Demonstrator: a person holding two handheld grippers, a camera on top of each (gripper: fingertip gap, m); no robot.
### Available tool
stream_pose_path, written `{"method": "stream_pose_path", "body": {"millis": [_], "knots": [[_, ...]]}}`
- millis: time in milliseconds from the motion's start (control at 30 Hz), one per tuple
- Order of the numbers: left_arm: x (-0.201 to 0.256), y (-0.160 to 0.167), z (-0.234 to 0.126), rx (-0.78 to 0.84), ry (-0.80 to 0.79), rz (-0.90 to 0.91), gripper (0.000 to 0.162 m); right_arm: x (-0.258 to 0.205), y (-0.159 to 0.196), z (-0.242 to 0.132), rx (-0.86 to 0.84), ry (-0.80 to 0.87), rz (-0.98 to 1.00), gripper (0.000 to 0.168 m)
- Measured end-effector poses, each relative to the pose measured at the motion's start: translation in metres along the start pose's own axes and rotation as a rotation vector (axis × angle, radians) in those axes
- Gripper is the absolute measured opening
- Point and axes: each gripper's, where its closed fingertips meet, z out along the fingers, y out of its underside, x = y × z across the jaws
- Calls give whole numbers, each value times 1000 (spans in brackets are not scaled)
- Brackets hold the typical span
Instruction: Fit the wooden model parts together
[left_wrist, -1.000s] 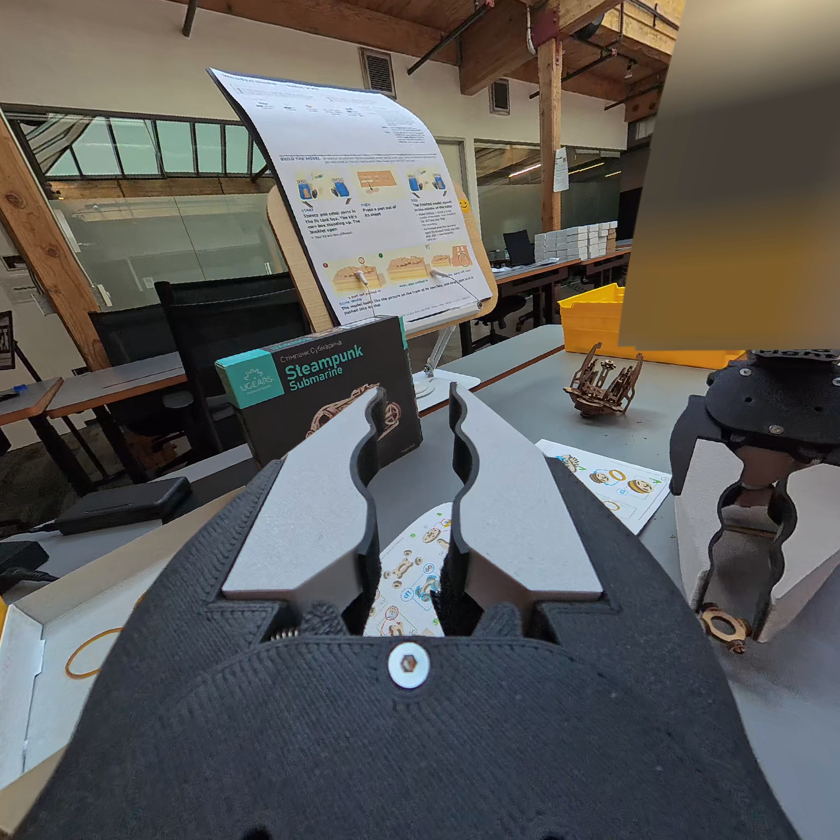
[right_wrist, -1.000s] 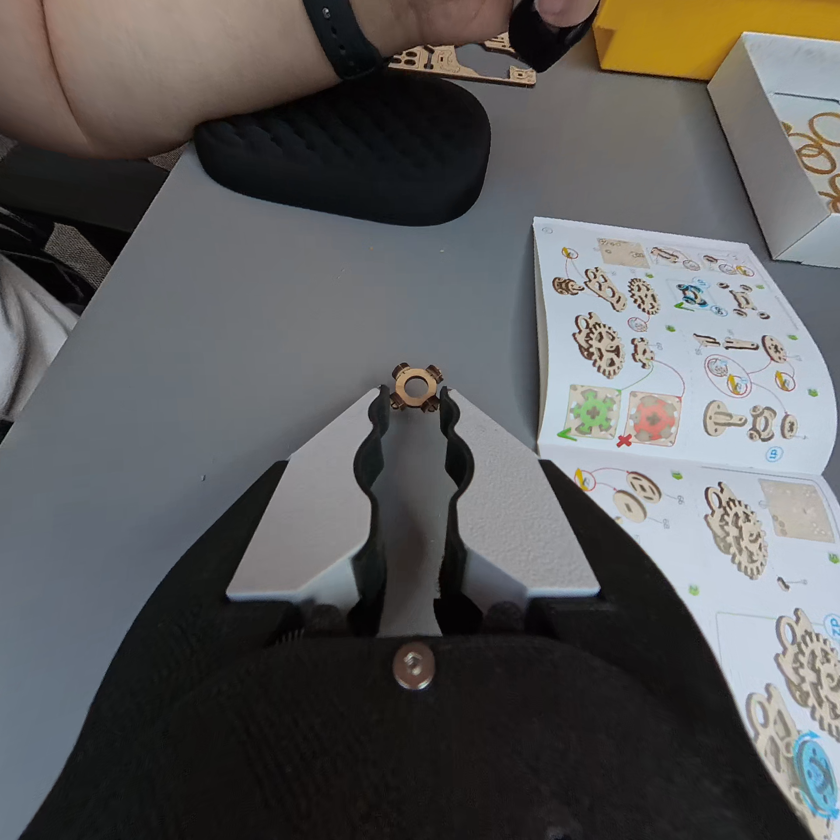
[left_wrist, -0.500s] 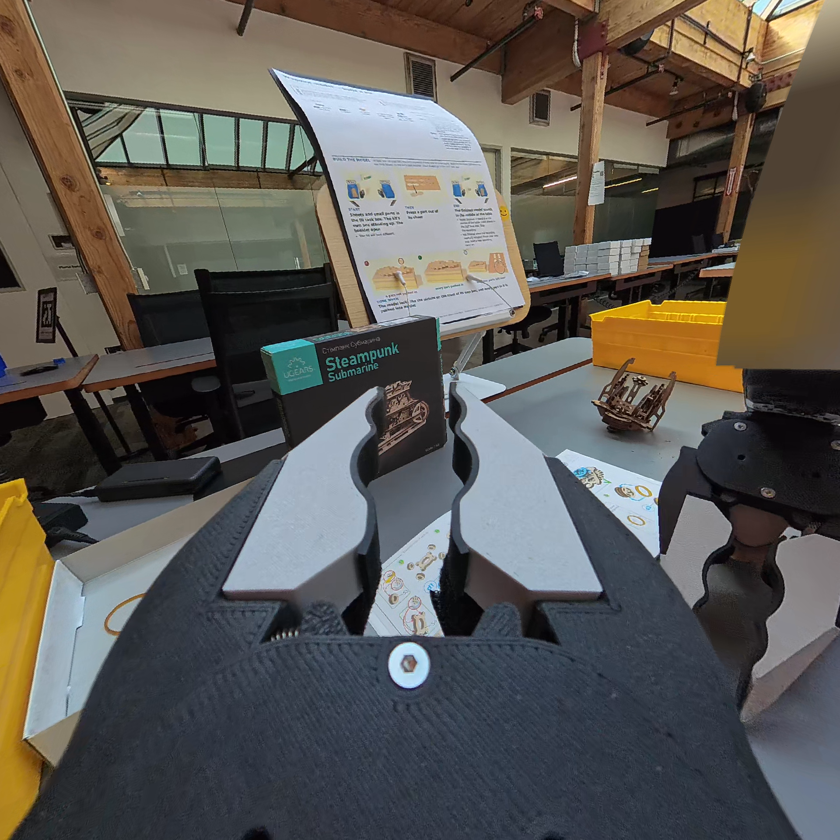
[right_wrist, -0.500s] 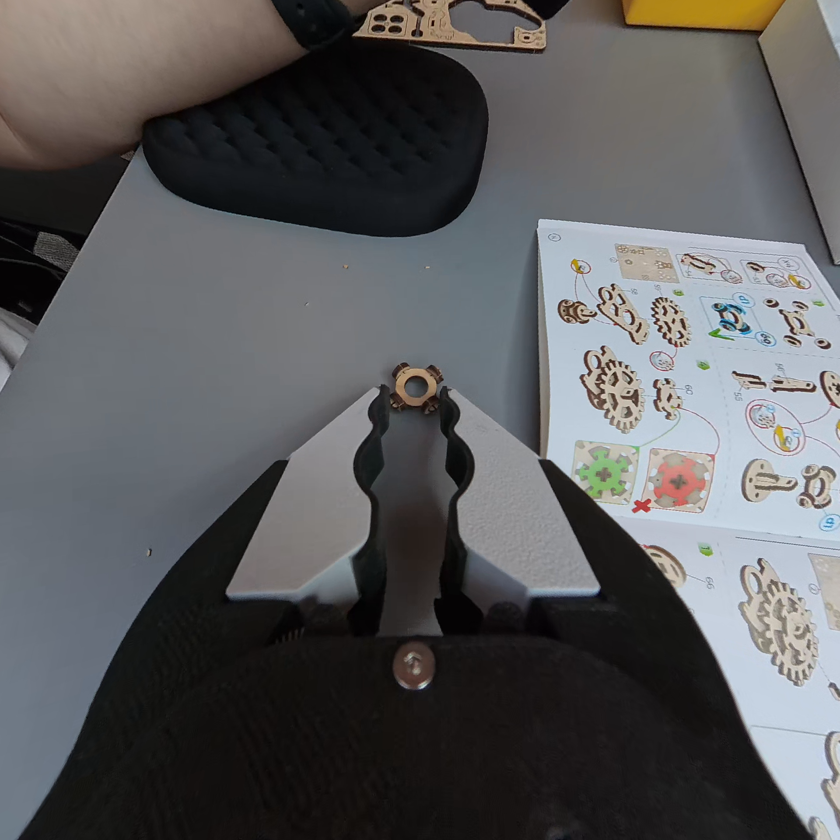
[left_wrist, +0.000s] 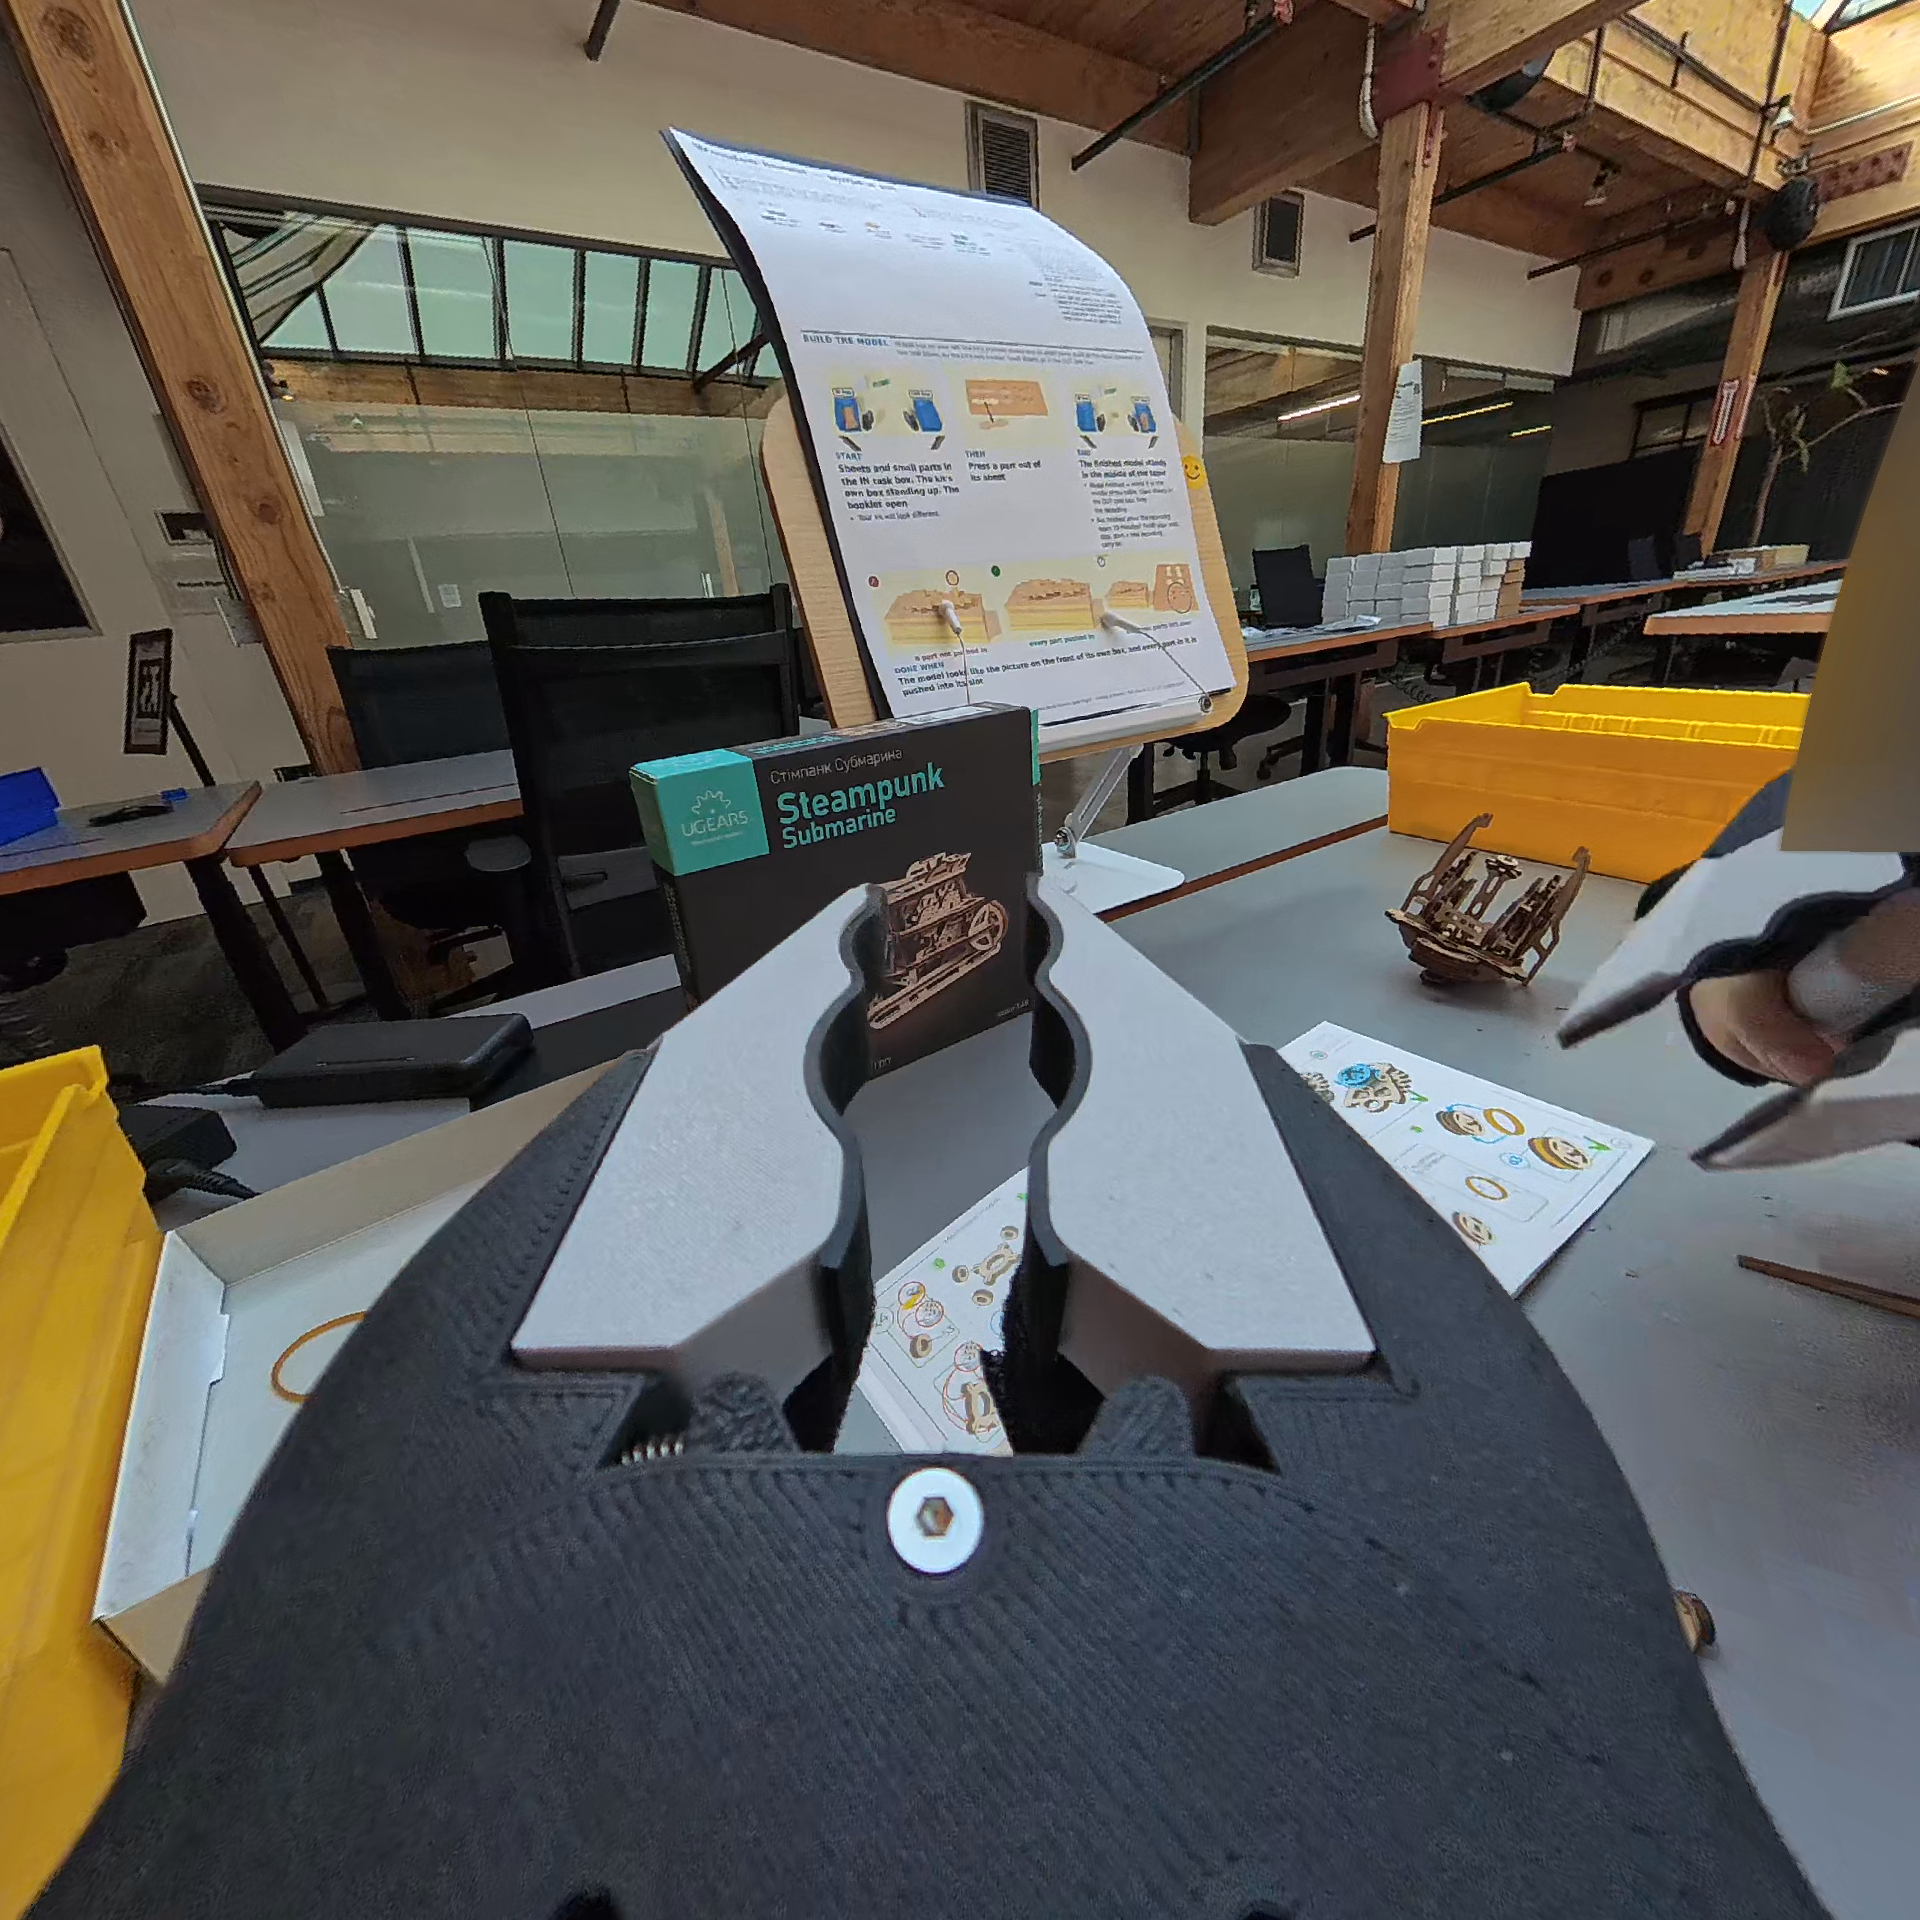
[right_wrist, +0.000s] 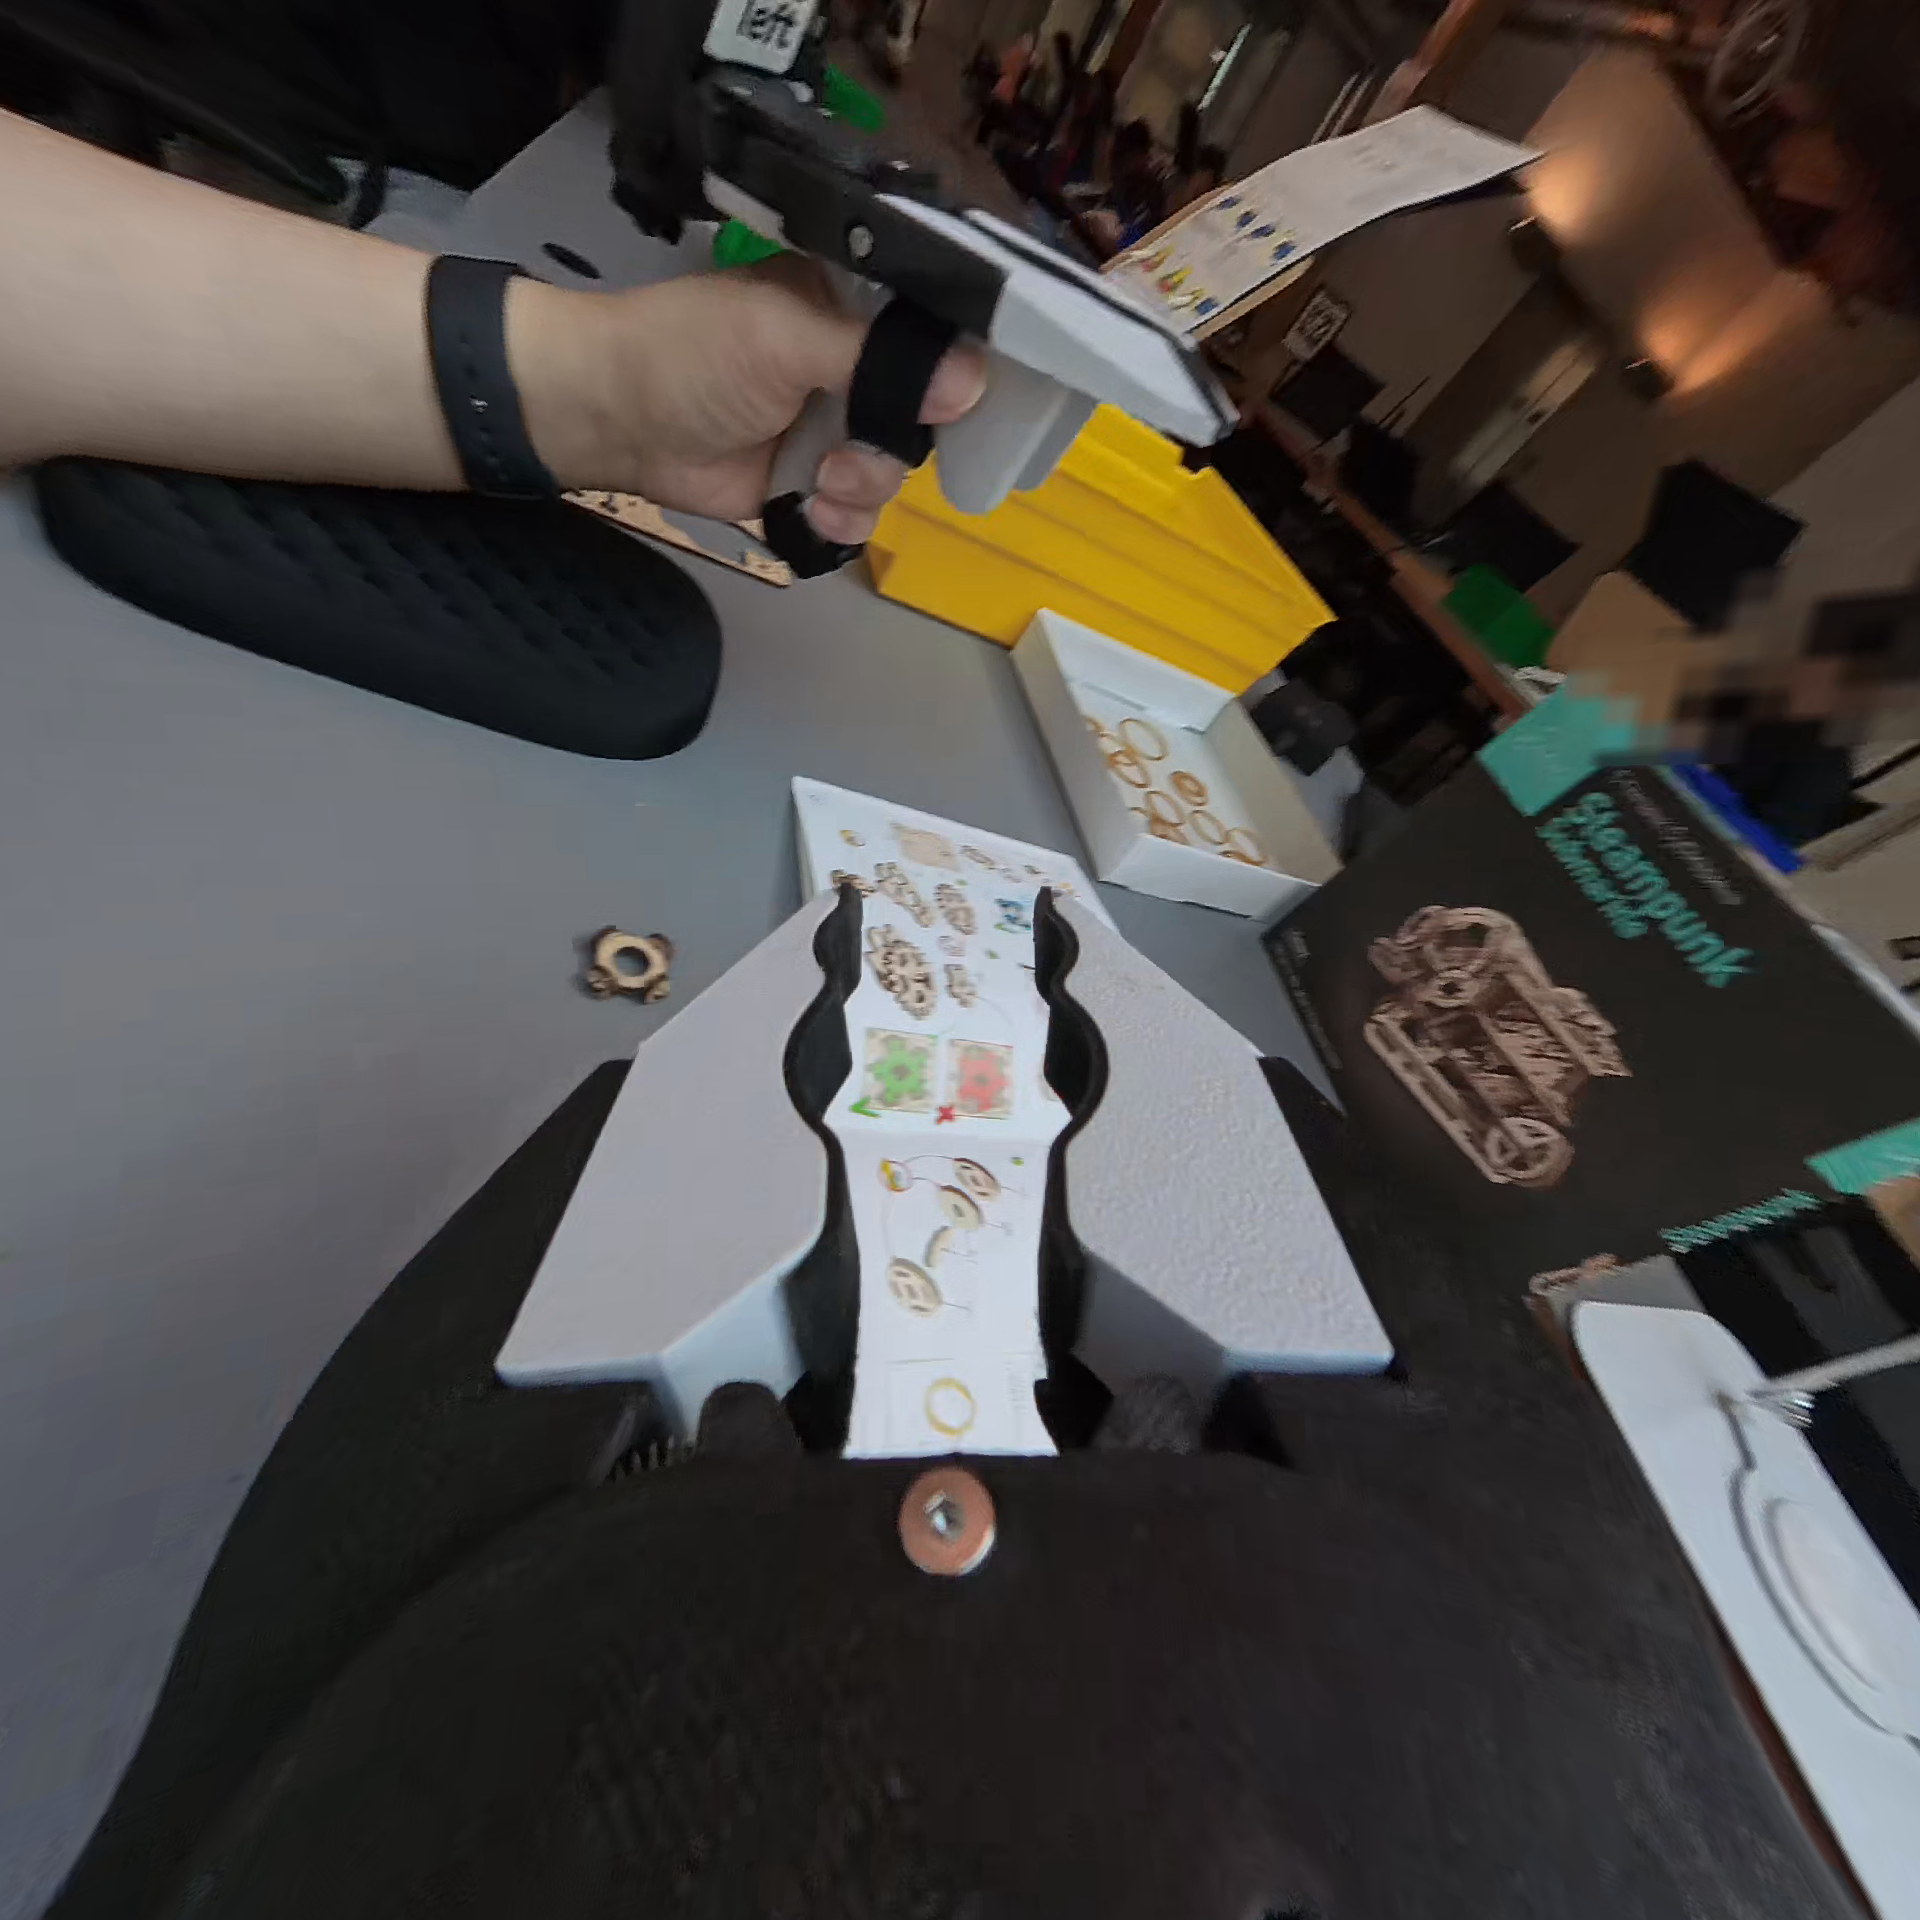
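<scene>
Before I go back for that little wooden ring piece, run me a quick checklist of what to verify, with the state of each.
1. Right gripper free to grasp: ok, jaws apart with nothing between them.
2. Left gripper free: ok, jaws apart and empty, held up off the table.
3. Small wooden ring piece reachable: ok, it lies flat on bare grey table, apart from everything else.
4. Right gripper lined up on it: not ok, the piece sits off to the left of the jaws, which point at the instruction booklet.
5. Partly built wooden model ready to receive it: cannot tell, it stands far off near the yellow bin.
</scene>
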Motion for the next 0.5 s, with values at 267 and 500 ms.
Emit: {"method": "stream_pose_path", "body": {"millis": [267,500], "knots": [[-8,24,5,-125,-62,35,15,61,18,-26,-52,316,-203,52],[-6,28,7,-138,-55,41,7,84,5,-43,101,411,-44,45]]}}
